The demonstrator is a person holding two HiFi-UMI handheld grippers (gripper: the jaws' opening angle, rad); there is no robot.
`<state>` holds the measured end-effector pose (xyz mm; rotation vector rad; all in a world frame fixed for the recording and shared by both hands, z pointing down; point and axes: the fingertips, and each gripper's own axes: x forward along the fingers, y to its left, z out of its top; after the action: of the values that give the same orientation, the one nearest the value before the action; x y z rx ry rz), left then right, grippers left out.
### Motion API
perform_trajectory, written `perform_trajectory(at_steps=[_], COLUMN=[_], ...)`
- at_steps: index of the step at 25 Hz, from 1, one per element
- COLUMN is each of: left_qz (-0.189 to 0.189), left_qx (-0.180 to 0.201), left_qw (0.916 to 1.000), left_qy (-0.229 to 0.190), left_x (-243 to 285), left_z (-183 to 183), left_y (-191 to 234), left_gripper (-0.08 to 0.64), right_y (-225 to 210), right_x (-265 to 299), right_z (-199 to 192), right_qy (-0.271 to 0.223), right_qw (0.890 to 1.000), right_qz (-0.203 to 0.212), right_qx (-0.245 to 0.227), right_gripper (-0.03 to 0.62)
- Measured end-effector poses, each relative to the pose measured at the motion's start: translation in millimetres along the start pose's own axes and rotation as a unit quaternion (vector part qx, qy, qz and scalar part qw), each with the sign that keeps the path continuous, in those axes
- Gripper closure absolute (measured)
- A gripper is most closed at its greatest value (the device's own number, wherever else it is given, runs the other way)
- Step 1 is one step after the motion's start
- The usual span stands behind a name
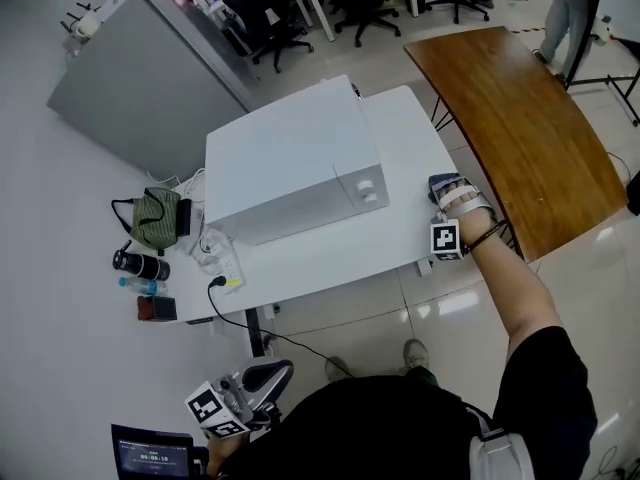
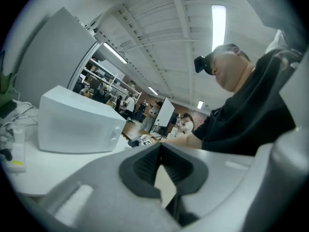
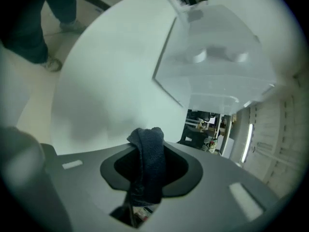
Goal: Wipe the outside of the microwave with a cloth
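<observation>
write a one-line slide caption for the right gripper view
Right gripper shut on a dark blue woven cloth, pointed at the white two-knob microwave on the white table

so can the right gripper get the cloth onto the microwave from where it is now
Probably yes. The right gripper, shut on the cloth, sits at the table edge beside the knob end of the microwave, and only bare tabletop shows between them.

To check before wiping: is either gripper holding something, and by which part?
The right gripper pinches the dark cloth by a bunched fold. The left gripper is shut and holds nothing.
</observation>
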<state>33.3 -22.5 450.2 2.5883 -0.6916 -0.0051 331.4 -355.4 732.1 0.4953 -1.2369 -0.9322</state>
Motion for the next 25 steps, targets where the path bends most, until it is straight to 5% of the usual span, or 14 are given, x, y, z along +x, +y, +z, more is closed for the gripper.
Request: perform_trajectory(at_steps=[3,5,6,10,14,15,16,22,25], left_qz=[-0.009,-0.01,-0.008,0.018,0.051,0.054,0.054,0.025,0.001], left_qx=[0.019,0.035,0.044,0.063,0.07,0.071,0.072,0.117,0.119], left_qw=[0.9997,0.9989,0.9983,0.9946,0.9897,0.9885,0.9874,0.9816,0.9839], left_qy=[-0.013,-0.028,-0.038,-0.081,-0.114,-0.122,-0.131,-0.149,-0.133], left_x=[15,16,14,-8,-35,-43,-52,-137,-189], left_z=[18,33,40,54,47,45,45,31,-2], left_y=[-10,-17,-21,-34,-41,-42,-45,-76,-89], left_gripper=[0.555,0.555,0.555,0.555,0.555,0.555,0.555,0.555,0.555], right_y=[-15,-17,-17,-24,-52,-59,-66,-91,-95], right_x=[-60,-106,-129,-214,-288,-305,-321,-415,-467], right_z=[2,12,21,76,117,124,131,183,216], right_qy=[-0.07,-0.136,-0.179,-0.364,-0.507,-0.527,-0.541,-0.575,-0.582], right_qw=[0.987,0.949,0.917,0.738,0.53,0.492,0.47,0.445,0.445], right_qz=[-0.004,0.031,0.059,0.173,0.27,0.285,0.294,0.285,0.245], right_qx=[0.146,0.282,0.352,0.541,0.623,0.631,0.633,0.624,0.635], right_gripper=[0.494,0.494,0.495,0.494,0.494,0.494,0.494,0.489,0.486])
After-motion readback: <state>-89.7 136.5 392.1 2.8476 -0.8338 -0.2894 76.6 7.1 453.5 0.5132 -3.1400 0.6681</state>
